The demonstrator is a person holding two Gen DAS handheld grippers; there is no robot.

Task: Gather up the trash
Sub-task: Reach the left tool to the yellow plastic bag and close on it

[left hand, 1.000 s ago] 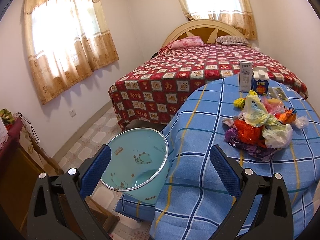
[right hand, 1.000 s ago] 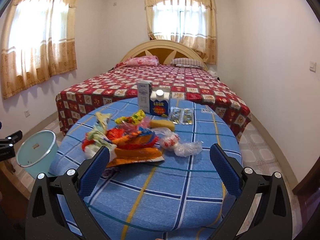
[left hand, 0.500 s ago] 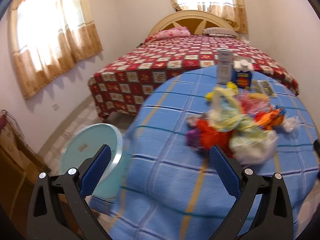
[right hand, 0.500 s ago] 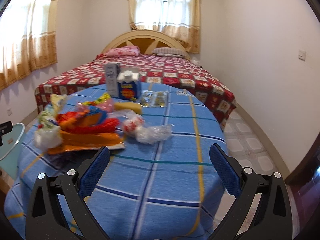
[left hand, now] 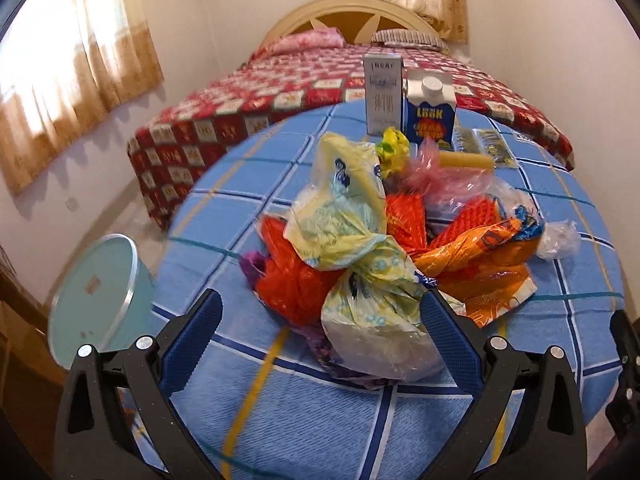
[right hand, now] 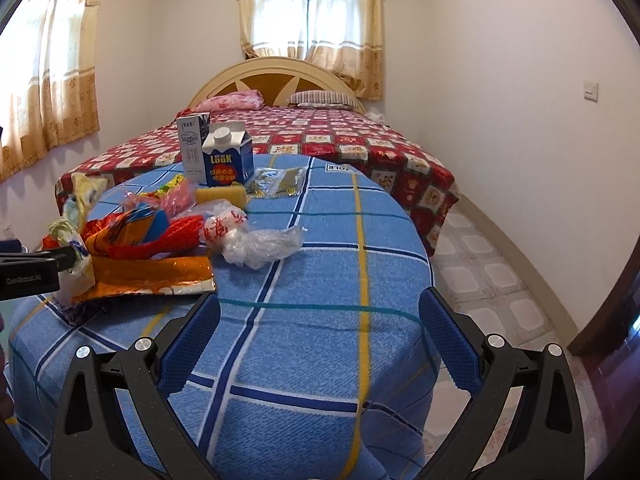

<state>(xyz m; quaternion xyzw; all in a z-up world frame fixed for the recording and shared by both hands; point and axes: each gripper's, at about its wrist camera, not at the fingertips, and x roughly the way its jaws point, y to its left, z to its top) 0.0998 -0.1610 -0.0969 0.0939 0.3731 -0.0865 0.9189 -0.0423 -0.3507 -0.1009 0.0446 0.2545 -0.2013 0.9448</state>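
Two cartons (left hand: 408,100), one bin (left hand: 96,296)

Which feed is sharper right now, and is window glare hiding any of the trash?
Right wrist view is sharper: carton print reads clearly. Left wrist view is smeared by motion, worst at the bin and tablecloth edge. Windows blow out in both; the trash pile stays evenly lit.

bin (left hand: 94,292): base hidden by table | sachets (right hand: 278,179): print unreadable

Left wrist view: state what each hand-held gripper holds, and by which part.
Nothing is held. The left hand-held gripper is open before the bags; the right hand-held gripper is open over the table.
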